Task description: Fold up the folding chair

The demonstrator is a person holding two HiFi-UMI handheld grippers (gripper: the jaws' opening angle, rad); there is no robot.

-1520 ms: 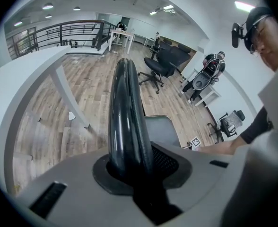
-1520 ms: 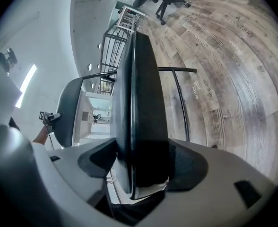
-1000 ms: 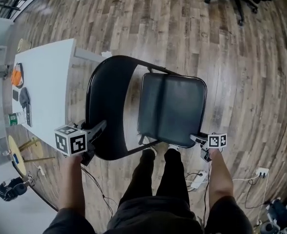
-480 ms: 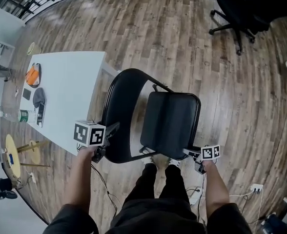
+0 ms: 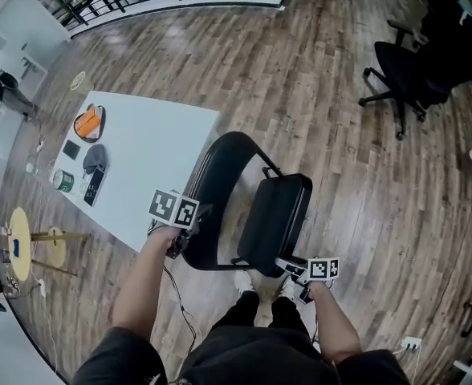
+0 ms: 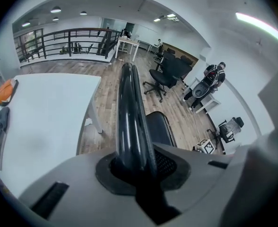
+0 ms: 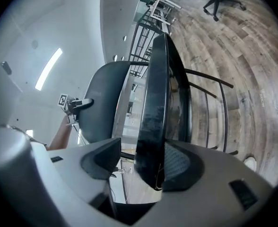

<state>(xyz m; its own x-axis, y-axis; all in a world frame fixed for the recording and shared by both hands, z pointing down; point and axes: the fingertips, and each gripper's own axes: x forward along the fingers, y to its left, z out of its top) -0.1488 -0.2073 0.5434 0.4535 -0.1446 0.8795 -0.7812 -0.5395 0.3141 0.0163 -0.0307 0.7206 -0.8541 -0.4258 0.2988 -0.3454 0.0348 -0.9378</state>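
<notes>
Two claws meet the folding chair point(image 5: 276, 215) beside the white worktop point(image 5: 156, 159): left claw point(image 6: 136, 167) pinched narrow on the backrest point(image 6: 129, 112) rim, right claw point(image 7: 143, 167), just closing slightly, wide around the seat point(image 7: 153, 103) edge, one pad clear. The chair's legs are mostly hidden.

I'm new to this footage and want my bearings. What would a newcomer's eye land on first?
The black folding chair in the middle of the wooden floor, half folded, its seat tipped up toward the backrest. The left tongs clamp the backrest's rim; the right tongs, jaws just closing a little, have the seat's edge between them with a gap at one pad. A white table stands to its left in the head view.
</notes>
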